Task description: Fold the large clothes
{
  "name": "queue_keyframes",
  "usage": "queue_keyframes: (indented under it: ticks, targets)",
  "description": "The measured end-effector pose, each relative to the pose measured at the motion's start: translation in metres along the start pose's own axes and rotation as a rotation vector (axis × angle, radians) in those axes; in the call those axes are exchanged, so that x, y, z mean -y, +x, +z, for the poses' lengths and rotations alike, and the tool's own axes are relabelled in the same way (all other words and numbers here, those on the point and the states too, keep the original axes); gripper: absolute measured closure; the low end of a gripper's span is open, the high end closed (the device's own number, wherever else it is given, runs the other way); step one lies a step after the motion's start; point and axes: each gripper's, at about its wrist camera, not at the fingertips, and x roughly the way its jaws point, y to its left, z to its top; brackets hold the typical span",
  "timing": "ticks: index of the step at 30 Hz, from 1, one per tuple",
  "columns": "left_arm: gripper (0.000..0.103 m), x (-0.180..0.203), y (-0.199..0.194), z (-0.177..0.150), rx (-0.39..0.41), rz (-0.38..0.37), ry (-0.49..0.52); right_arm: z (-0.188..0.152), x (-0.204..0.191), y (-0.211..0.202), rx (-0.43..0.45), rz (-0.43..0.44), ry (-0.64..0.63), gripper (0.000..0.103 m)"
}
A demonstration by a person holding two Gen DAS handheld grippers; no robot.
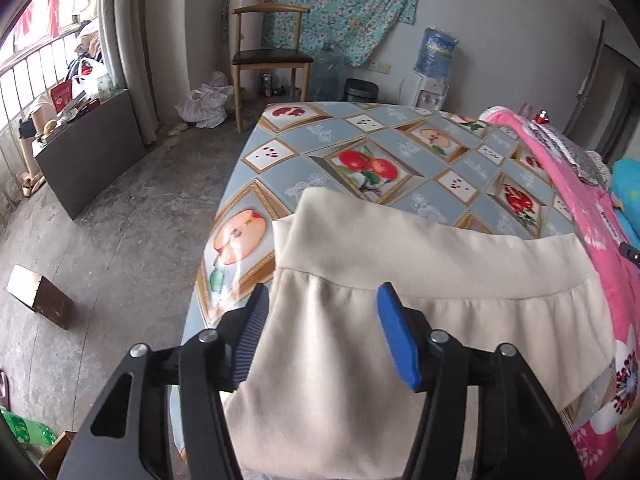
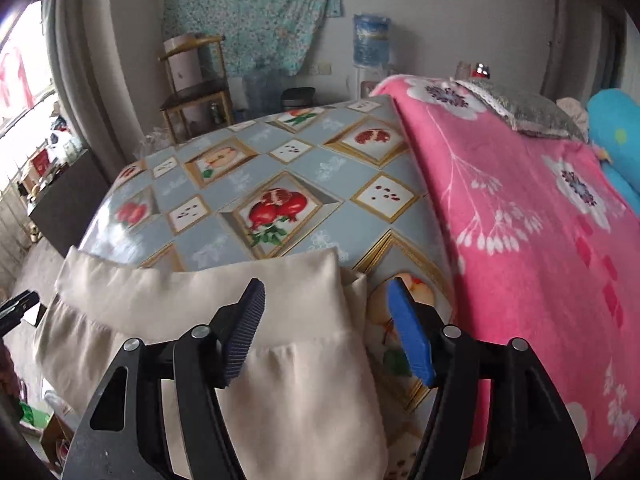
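On the table (image 1: 320, 152), cream garment (image 1: 440, 280), waistband lengthwise across, pointing away.

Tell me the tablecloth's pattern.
Grey-blue diamonds with gold-framed fruit pictures, on the tablecloth; clearest in the right wrist view.

Wooden chair (image 1: 269, 56) beside water dispenser (image 1: 434, 68), pink blanket (image 2: 520, 208).

the left gripper (image 1: 324, 328) is angled downward, its jaws spread apart and nothing clamped between the blue pads. the right gripper (image 2: 326, 324) is tilted down likewise, jaws parted, pads pressing on nothing. the left gripper's tip is glimpsed at the right view's left edge.
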Motion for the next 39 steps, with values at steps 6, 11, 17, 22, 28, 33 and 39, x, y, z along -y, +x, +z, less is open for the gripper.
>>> queue_keyframes:
  ticks: [6,11,17,22,28,33,39]
  targets:
    - [0.035,0.036,0.002,-0.031,-0.110,-0.160,0.062,-0.070,-0.039,0.019,-0.135,0.013,-0.036,0.037]
    - [0.034,0.052,0.031,-0.062,-0.165,-0.089,0.142,-0.100,-0.029,0.041,-0.170,-0.013,0.015,0.035]
    - [0.033,0.061,0.022,-0.062,-0.140,-0.020,0.200,-0.089,-0.041,0.018,-0.174,-0.032,0.010,0.034]
    - [0.033,0.062,0.002,-0.064,-0.103,-0.023,0.186,-0.089,-0.066,-0.015,-0.101,0.031,-0.007,0.023]
    - [0.033,0.053,-0.016,-0.082,-0.130,-0.074,0.138,-0.106,-0.071,-0.021,-0.121,0.033,0.013,0.022]
    - [0.033,0.062,-0.026,-0.094,-0.138,-0.071,0.151,-0.117,-0.080,-0.026,-0.147,0.082,0.057,0.022]
    - [0.023,0.080,-0.050,-0.091,-0.045,-0.097,0.139,-0.117,-0.104,-0.052,-0.064,0.037,0.009,0.010]
